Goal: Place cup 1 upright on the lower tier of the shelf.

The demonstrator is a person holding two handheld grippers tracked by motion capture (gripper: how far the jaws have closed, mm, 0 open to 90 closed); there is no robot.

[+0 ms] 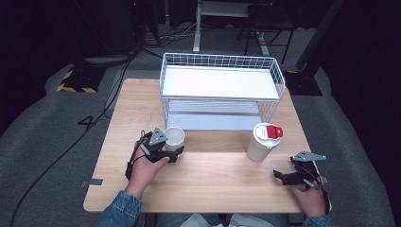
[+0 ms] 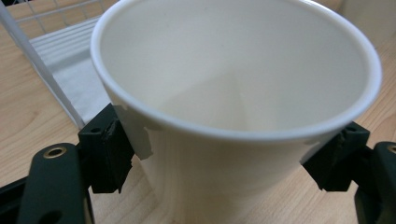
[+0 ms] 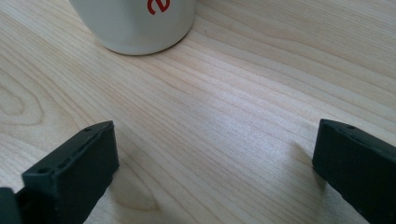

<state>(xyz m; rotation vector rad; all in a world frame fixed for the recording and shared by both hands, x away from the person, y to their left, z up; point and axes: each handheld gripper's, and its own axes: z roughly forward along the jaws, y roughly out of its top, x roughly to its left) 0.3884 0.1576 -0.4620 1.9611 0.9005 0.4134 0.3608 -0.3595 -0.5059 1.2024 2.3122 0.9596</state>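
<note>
Hands in denim sleeves enter from the near edge of a light wooden table (image 1: pixel 213 184). Toward the left, the left gripper (image 1: pixel 166 150) has its jaws closed on an open, empty white paper cup (image 1: pixel 173 137), pads pressing both sides of its wall just under the rim, probably so it can be lifted upright. Behind, along the far edge, stands a white wire rack (image 1: pixel 222 90) with two shelves. Toward the right stands a white cup with a red-tabbed lid (image 1: pixel 264 141). The right gripper (image 1: pixel 283 176) rests near the near right corner, jaws wide and empty, facing that cup. Grey carpet, cables and dark furniture surround the table.
</note>
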